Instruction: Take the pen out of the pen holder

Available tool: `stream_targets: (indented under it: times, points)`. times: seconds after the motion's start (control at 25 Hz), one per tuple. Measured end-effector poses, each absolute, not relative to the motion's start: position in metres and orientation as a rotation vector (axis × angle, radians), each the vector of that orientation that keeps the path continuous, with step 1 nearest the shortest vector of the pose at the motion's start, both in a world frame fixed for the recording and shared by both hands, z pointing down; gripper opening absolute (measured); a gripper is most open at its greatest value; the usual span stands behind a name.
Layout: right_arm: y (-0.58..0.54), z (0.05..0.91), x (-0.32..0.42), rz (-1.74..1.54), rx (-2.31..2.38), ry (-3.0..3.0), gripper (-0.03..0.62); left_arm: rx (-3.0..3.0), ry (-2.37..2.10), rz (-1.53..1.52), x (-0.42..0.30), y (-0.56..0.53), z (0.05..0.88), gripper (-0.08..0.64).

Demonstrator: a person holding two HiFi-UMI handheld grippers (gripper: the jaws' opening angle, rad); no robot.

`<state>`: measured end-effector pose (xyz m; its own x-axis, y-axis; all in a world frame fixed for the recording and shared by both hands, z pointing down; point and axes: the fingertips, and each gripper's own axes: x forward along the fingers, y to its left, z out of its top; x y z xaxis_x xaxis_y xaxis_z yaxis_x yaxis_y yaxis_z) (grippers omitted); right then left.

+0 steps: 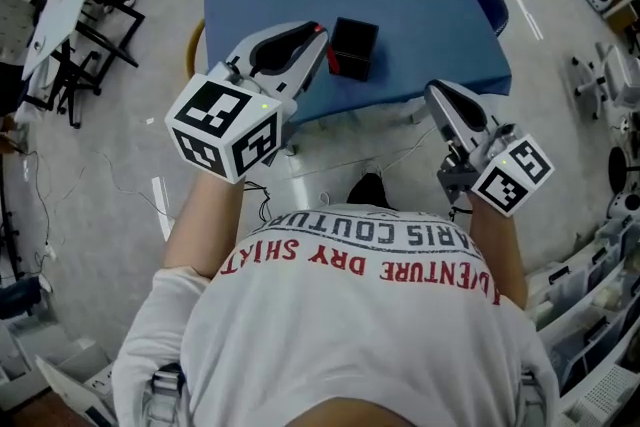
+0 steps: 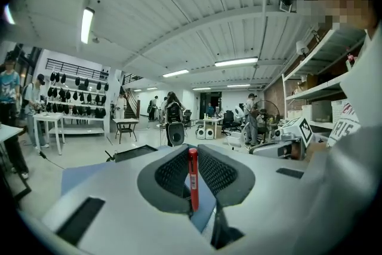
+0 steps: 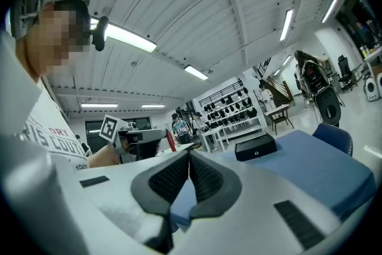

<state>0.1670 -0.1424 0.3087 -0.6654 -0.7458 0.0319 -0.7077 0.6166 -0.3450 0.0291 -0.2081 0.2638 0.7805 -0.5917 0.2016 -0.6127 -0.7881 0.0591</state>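
The head view looks steeply down from above the person's shoulders onto the blue-covered rectangular table [image 1: 440, 25] and takes in the whole top from well above. The left gripper view rides close behind the left gripper [image 2: 191, 150], nearly level, and faces past the table into the room. The right gripper view sits likewise behind the right gripper [image 3: 189, 155] and faces across the tabletop. The head and right gripper views share the flat black rectangular box [image 3: 255, 147] at the table's far edge. Each gripper view also catches the other gripper.

Red pen [image 2: 193, 179], black pen holder [image 1: 352, 48], blue table [image 1: 440, 25], pale grey floor [image 1: 120, 125].
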Motion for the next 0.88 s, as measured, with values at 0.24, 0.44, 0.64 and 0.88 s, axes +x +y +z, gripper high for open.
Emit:
stream_targets:
  times: [0.24,0.44,0.64,0.88]
  points:
    - [-0.113,0.309,0.142,-0.486,-1.214,2.735,0.023,2.832,-0.912,0.288,0.013,-0.159,0.278,0.067]
    - [-0.095,0.311,0.127,-0.502,-1.204,2.722,0.023,2.774,-0.829,0.295,0.006,-0.126,0.299,0.067]
    - [-0.083,0.308,0.119,-0.497,-1.212,2.727,0.023,2.727,-0.800,0.304,0.001,-0.107,0.311,0.067]
    - [-0.074,0.308,0.124,-0.489,-1.221,2.725,0.023,2.708,-0.773,0.300,0.006,-0.089,0.312,0.067]
